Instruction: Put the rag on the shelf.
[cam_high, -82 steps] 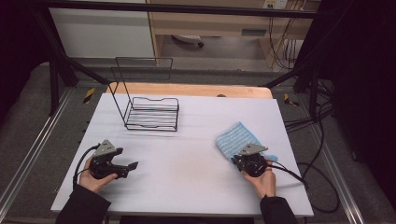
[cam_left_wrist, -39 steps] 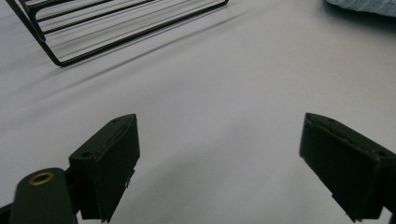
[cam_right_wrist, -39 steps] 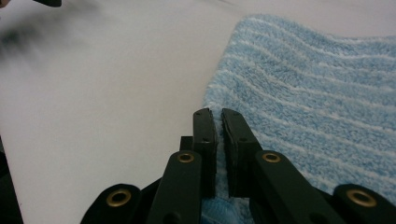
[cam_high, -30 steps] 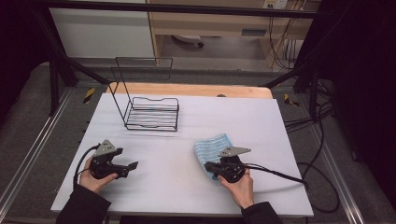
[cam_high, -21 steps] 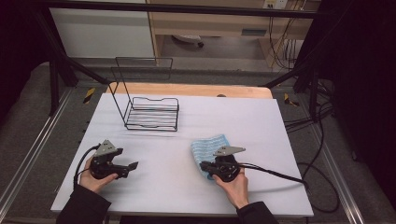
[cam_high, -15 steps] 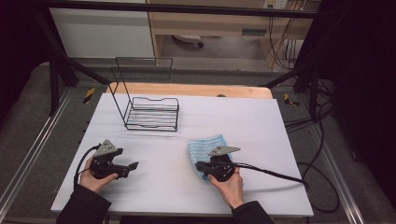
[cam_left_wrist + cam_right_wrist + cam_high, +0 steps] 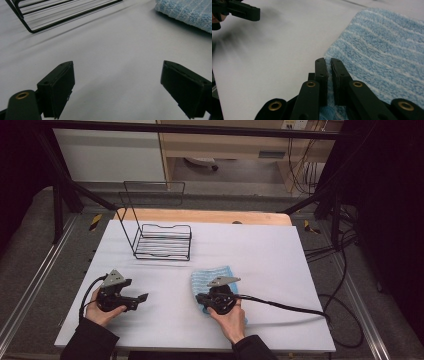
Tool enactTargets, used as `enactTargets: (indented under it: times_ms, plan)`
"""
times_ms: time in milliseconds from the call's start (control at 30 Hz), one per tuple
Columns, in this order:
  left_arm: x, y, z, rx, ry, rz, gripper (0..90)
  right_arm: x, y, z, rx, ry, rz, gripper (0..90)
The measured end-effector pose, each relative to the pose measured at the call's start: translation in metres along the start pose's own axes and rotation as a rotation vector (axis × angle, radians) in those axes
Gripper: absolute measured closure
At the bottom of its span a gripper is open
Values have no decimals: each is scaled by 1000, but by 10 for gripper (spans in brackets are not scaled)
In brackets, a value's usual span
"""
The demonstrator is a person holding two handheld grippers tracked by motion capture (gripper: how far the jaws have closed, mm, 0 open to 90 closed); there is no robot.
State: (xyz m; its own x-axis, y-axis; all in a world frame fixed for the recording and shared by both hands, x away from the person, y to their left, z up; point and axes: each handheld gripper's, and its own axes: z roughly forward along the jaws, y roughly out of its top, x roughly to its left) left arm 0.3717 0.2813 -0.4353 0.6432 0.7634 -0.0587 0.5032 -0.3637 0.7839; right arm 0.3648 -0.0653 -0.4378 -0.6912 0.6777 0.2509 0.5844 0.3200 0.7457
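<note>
The right gripper's (image 7: pixel 329 61) fingers (image 7: pixel 321 75) are pressed together on the near edge of the blue cloth (image 7: pixel 382 62); a little of the pile shows in the slit between them. In the high view the cloth (image 7: pixel 210 279) lies flat on the worktop (image 7: pixel 260 250), a little right of the middle and towards the near side, with the right gripper (image 7: pixel 200 299) over its near corner and the person's hand (image 7: pixel 229 316) behind it. A black cable (image 7: pixel 285 306) trails from that gripper to the right, off the worktop's edge.

The left gripper (image 7: pixel 142 297) sits near the front left corner, well apart from the cloth, held in the other hand (image 7: pixel 100 312). Its fingers (image 7: pixel 58 87) stand wide apart with bare worktop between them.

The worktop is a white sheet with a strip of wood (image 7: pixel 205 216) showing along its far edge. Grey floor runs along both sides, black frame bars (image 7: pixel 60 180) stand at the corners, and cables (image 7: pixel 345 265) lie on the floor to the right.

A black wire rack (image 7: pixel 162 240) stands at the far left of the worktop, its tall back rising on the far side. Nothing lies in it.
</note>
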Motion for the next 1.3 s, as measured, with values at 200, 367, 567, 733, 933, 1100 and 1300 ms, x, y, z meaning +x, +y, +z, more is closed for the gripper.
enactTargets:
  times_ms: [200, 367, 567, 733, 933, 1100, 1300]
  plan:
    - [-1, 0, 0, 2, 1, 3, 121, 6, 2, 11, 9, 1, -14, 836]
    - [0, 0, 1, 7, 1, 3, 121, 6, 1, 16, 19, 27, -3, 740]
    - [-2, 1, 2, 10, 3, -1, 122, 5, 11, 3, -15, 61, -15, 529]
    - [-5, 2, 4, 20, 4, -4, 123, -9, 22, -18, -62, -1, -66, 360]
    - [-16, 10, 7, 17, -4, -16, 130, -35, 22, -41, -87, -41, -65, 265]
    - [-32, 21, 11, 14, -24, -7, 147, -60, 8, -63, -95, -84, -45, 261]
    - [-56, 35, 20, 22, -46, 4, 174, -68, -14, -70, -48, -102, -48, 336]
